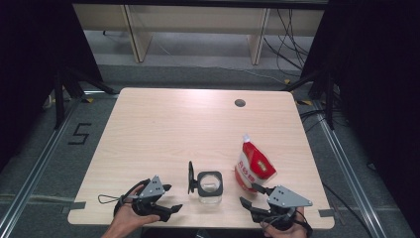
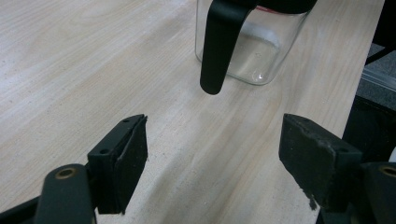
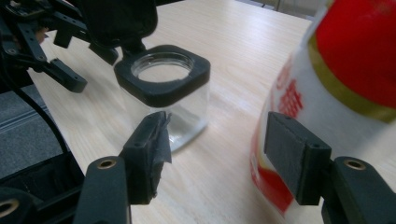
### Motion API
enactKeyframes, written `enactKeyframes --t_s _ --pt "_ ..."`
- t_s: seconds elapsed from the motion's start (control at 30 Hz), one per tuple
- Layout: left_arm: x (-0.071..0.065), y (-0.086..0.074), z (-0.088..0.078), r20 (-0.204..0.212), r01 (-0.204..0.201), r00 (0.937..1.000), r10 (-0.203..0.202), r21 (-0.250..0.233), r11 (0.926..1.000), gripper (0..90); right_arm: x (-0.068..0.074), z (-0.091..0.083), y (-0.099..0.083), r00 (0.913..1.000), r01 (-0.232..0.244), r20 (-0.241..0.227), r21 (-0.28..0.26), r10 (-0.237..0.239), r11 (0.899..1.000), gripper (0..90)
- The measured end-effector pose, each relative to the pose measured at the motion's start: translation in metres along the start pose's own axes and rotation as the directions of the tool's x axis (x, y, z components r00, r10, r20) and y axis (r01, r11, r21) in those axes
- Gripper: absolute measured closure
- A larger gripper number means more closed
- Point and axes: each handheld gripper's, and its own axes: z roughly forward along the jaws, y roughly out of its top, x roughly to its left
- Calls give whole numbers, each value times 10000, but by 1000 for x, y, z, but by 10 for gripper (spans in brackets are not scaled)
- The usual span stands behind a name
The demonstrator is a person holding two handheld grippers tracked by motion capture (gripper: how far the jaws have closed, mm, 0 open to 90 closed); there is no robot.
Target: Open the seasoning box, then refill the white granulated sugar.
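The glass jar [image 1: 210, 187] stands at the table's [image 1: 163, 124] near edge, hinged lid [image 1: 190, 177] flipped up, with the red-and-white pouch [image 1: 252, 166] just beside it. Both the left gripper [image 1: 174, 197] and right gripper [image 1: 250, 195] gape empty. A careless right-hand reach could topple the pouch

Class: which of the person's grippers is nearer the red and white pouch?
Right. The right gripper sits just in front of the pouch, jaws open; the left gripper is beyond the glass jar, farther off.

One glass jar [image 1: 210, 186], one red-and-white pouch [image 1: 253, 164], two grippers, one table [image 1: 163, 124]
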Motion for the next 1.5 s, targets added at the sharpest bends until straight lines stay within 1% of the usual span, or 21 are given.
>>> enactKeyframes --t_s 0.03,0.07,0.13,0.17,0.2,0.23,0.4,0.43,0.5,0.63,0.73,0.77,0.8,0.87,0.9,1.2,1.23,1.3,1.4,1.47,1.5 --pt "1 1 -1 -161 -160 9997 158 -79 9998 234 0 -2 -3 9995 -293 -63 181 294 9994 397" --pt "0 0 -1 -288 99 9995 -102 -121 9999 234 0 -3 -4 9991 -418 -74 179 419 9990 397" --pt "3 1 -2 -269 -143 9995 139 -146 9998 233 -1 -4 -6 9992 -397 -49 239 399 9989 397" --pt "2 1 -2 -365 149 9992 -157 -229 9996 233 -3 -7 -9 9988 -488 102 355 484 9982 395" --pt "5 1 -4 -347 -145 9993 146 23 9999 233 -3 -9 -11 9972 -707 257 394 697 9967 395" --pt "5 0 -4 -405 45 9992 -43 52 10000 233 -4 -10 -12 9975 -685 185 437 677 9967 393" --pt "4 0 -3 -391 27 9992 -24 69 10000 231 -8 -14 -16 9964 -688 524 442 664 9967 373" --pt "3 0 -1 -365 225 9991 -230 -132 9997 229 -8 -16 -18 9904 -1200 759 533 1158 9913 362" --pt "4 0 -2 -354 -34 9994 31 -104 9999 228 -11 -17 -20 9899 -1193 831 514 1148 9915 337" --pt "3 0 -2 -414 39 9991 -36 69 10000 228 -18 -16 -26 9792 -1481 1452 327 1419 9884 285" --pt "2 0 -2 -325 58 9995 -56 69 10000 228 -23 -15 -28 9792 -1494 1417 215 1450 9885 261" --pt "2 1 -2 -326 74 9994 -73 54 10000 227 -27 -16 -29 9774 -1303 1696 147 1259 9914 233" --pt "2 0 -2 -370 69 9993 -67 60 10000 227 -24 -17 -28 9708 -1751 1695 159 1700 9844 230" --pt "4 1 -2 -332 -165 9993 168 95 9998 226 -29 -15 -29 9741 -1438 1768 43 1407 9896 217" --pt "3 0 -1 -346 79 9994 -76 80 9999 226 -31 -16 -30 9740 -1438 1776 37 1409 9896 203" --pt "4 1 -1 -363 20 9993 -13 194 9998 223 -37 -9 -30 9736 -1176 1970 13 1151 9931 168" --pt "4 1 0 -401 -9 9992 17 198 9998 220 -33 -9 -30 9669 -1668 1974 83 1620 9859 165" --pt "2 0 1 -309 40 9995 -34 178 9998 219 -39 -4 -30 9775 -1115 1796 -52 1106 9938 161" --pt "1 0 0 -359 -42 9993 50 224 9997 219 -39 -2 -29 9791 -1209 1652 15 1189 9927 162" --pt "2 -2 -1 -436 -94 9990 106 275 9996 219 -41 3 -26 9811 -805 1747 -200 828 9966 163" --pt "2 -2 -1 -400 -97 9991 106 241 9997 219 -41 5 -25 9802 -1049 1666 -222 1072 9942 162"
